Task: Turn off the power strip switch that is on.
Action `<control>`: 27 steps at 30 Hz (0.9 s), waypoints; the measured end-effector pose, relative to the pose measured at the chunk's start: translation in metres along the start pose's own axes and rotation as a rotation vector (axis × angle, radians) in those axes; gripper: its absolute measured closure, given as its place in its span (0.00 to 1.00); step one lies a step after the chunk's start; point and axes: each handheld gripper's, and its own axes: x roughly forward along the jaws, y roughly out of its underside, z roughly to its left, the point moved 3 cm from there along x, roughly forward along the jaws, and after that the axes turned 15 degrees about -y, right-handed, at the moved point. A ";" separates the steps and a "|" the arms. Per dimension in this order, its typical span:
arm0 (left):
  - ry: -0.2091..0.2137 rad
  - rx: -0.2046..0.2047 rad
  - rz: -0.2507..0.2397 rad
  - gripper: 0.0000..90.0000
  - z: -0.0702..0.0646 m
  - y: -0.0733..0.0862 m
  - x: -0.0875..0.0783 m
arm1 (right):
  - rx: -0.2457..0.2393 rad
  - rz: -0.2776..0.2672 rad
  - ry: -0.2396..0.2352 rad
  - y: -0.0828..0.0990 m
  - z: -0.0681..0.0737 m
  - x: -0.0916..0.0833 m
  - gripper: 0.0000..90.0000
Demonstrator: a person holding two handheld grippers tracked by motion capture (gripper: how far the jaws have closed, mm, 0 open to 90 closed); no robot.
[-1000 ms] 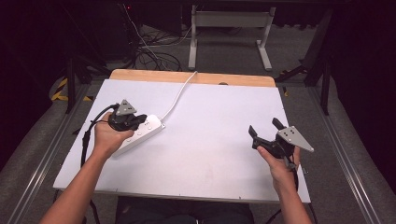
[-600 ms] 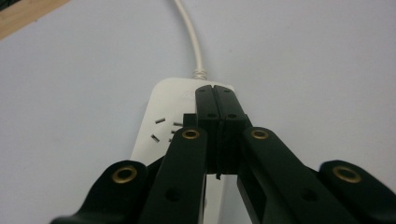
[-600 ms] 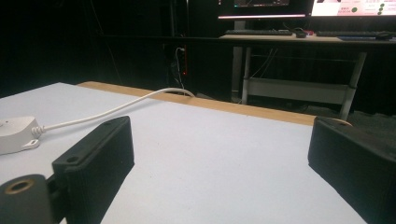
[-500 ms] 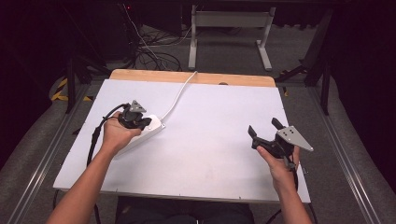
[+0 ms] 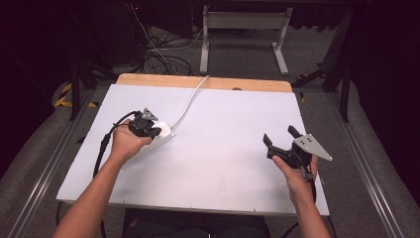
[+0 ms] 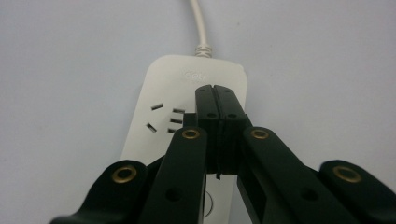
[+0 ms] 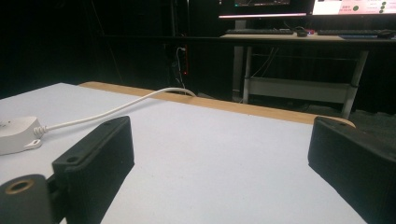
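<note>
Power strip (image 6: 187, 121) under closed left tool (image 6: 216, 93); right tool (image 5: 281, 140) spread, raised.

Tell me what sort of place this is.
Probably a lab or recording workspace: a white table under dark surroundings, loose cables on the floor, and a desk with monitors and keyboards behind.

The embossed mark on the white power strip (image 6: 187, 116) near its cord end is too faint to read.

Power strip (image 5: 157, 137) on table's (image 5: 228, 163) left; cord (image 5: 190, 101) runs behind.
</note>
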 end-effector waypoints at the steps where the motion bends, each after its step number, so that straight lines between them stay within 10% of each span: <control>1: -0.001 -0.006 -0.001 1.00 0.000 0.000 0.001 | 0.001 0.000 0.000 0.000 0.000 0.000 0.08; 27: 0.047 -0.070 -0.012 1.00 0.006 0.010 0.009 | 0.004 -0.006 0.006 -0.001 0.000 -0.001 0.08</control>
